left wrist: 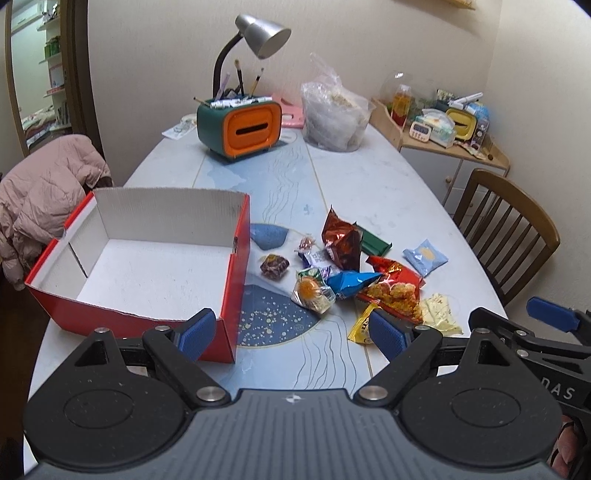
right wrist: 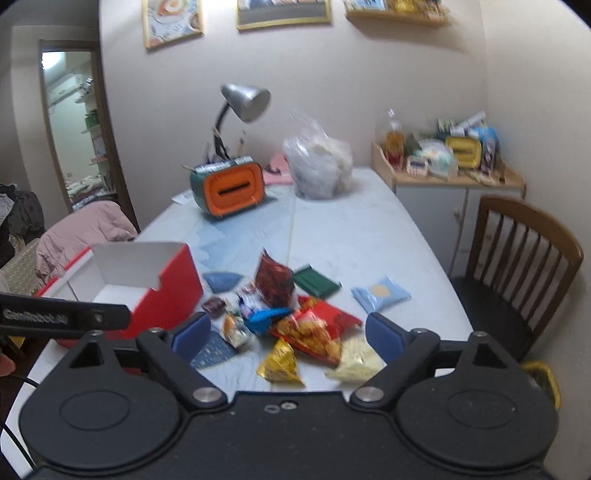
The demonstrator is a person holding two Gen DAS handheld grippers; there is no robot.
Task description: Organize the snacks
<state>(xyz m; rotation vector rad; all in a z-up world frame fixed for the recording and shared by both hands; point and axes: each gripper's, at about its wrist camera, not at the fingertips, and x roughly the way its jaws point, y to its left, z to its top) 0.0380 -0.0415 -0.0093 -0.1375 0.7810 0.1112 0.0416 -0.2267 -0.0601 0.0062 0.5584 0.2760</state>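
A red cardboard box with a white, bare inside stands on the table's left. Right of it lies a heap of several snack packets: a dark red foil bag, a blue bag, a red bag of fried pieces, a yellow packet, a pale blue packet and a green one. My left gripper hangs open above the table's near edge, nothing between its blue pads. My right gripper is open over the heap, holding nothing; it also shows at the right edge of the left wrist view.
An orange-and-green pen holder with a grey desk lamp and a clear plastic bag stand at the table's far end. A wooden chair is at the right, a pink jacket on a chair at the left, a cluttered cabinet behind.
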